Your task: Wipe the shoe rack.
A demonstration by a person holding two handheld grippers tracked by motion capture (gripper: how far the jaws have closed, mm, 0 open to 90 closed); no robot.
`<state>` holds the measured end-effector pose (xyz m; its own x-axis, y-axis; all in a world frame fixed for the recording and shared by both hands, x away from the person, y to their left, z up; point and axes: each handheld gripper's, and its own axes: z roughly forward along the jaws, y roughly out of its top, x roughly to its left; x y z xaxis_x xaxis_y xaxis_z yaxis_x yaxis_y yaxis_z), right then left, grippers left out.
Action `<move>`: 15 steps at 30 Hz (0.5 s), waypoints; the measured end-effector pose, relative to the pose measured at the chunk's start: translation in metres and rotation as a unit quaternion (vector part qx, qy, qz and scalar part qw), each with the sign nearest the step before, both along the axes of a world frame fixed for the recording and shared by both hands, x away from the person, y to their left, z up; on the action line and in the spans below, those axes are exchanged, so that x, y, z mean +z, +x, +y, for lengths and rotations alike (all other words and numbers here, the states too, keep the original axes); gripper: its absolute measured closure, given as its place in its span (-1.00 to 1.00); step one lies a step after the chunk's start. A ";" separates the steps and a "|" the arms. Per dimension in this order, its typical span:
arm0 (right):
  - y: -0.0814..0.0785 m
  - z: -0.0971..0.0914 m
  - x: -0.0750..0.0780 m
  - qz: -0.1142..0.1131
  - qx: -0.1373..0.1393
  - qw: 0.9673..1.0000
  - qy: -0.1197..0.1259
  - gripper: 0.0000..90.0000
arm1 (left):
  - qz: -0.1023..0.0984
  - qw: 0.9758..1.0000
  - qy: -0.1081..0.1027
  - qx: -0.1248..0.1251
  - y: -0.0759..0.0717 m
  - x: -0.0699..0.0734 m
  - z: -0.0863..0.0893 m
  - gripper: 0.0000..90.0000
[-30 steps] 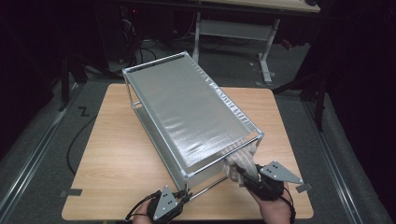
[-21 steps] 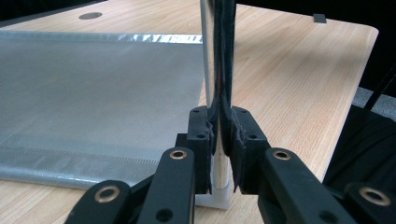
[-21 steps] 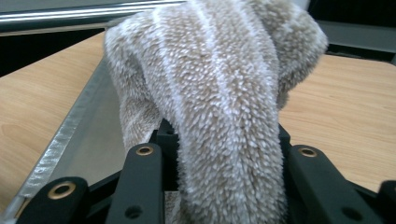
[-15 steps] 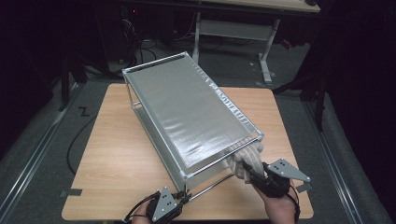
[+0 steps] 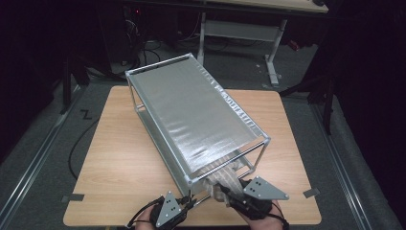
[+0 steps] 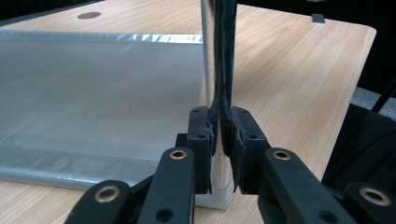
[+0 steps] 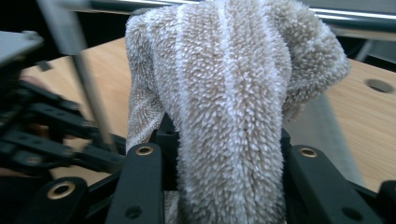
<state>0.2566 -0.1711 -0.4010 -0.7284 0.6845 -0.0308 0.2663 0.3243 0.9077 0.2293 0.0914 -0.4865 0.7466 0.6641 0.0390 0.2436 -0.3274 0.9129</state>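
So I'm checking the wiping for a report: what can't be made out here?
- High view: the lower shelf under the rack is hidden by its top shelf.
- High view: both hands are cut off by the bottom edge.
- Right gripper view: the towel covers the right gripper pads and the rack behind.
- Left gripper view: the rack post clamped by the left gripper is cut off at the top.

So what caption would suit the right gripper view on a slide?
Right gripper clamps a bunched beige towel beside the metal shelf rack on the wooden table.
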 end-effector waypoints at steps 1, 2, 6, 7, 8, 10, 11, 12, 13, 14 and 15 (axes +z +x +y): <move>-0.005 0.011 0.000 -0.001 0.014 1.000 -0.004 0.38 | 0.000 1.000 -0.001 0.001 0.000 0.000 0.000 0.77; -0.007 0.016 0.000 -0.001 0.022 1.000 -0.005 0.38 | 0.000 1.000 -0.001 0.001 0.000 0.000 0.000 0.77; -0.016 0.030 -0.001 -0.009 0.046 0.999 -0.016 0.38 | 0.000 1.000 -0.001 0.002 0.000 0.000 0.000 0.77; -0.020 0.036 -0.001 -0.015 0.051 0.998 -0.024 0.38 | 0.001 1.000 -0.001 0.002 0.000 0.000 0.000 0.77; -0.020 0.036 -0.001 -0.015 0.051 0.998 -0.024 0.38 | 0.001 1.000 -0.001 0.002 0.000 0.000 0.000 0.77; -0.020 0.035 0.000 -0.016 0.051 0.998 -0.024 0.38 | 0.000 1.000 -0.001 0.002 0.000 0.000 0.000 0.77; -0.019 0.034 0.000 -0.015 0.051 0.998 -0.022 0.38 | 0.001 1.000 -0.002 0.002 0.000 0.000 0.000 0.77; -0.018 0.032 0.000 -0.013 0.050 0.999 -0.018 0.38 | 0.001 1.000 -0.002 0.001 0.000 0.000 0.000 0.77; -0.016 0.030 0.000 -0.012 0.045 0.999 -0.016 0.38 | 0.001 1.000 -0.001 0.001 0.000 0.000 -0.001 0.77; -0.016 0.030 0.000 -0.012 0.045 0.999 -0.016 0.38 | 0.001 1.000 -0.001 0.001 0.000 0.000 -0.001 0.77; -0.013 0.027 0.000 -0.012 0.041 0.999 -0.017 0.38 | 0.001 1.000 -0.001 0.001 0.000 0.000 -0.001 0.77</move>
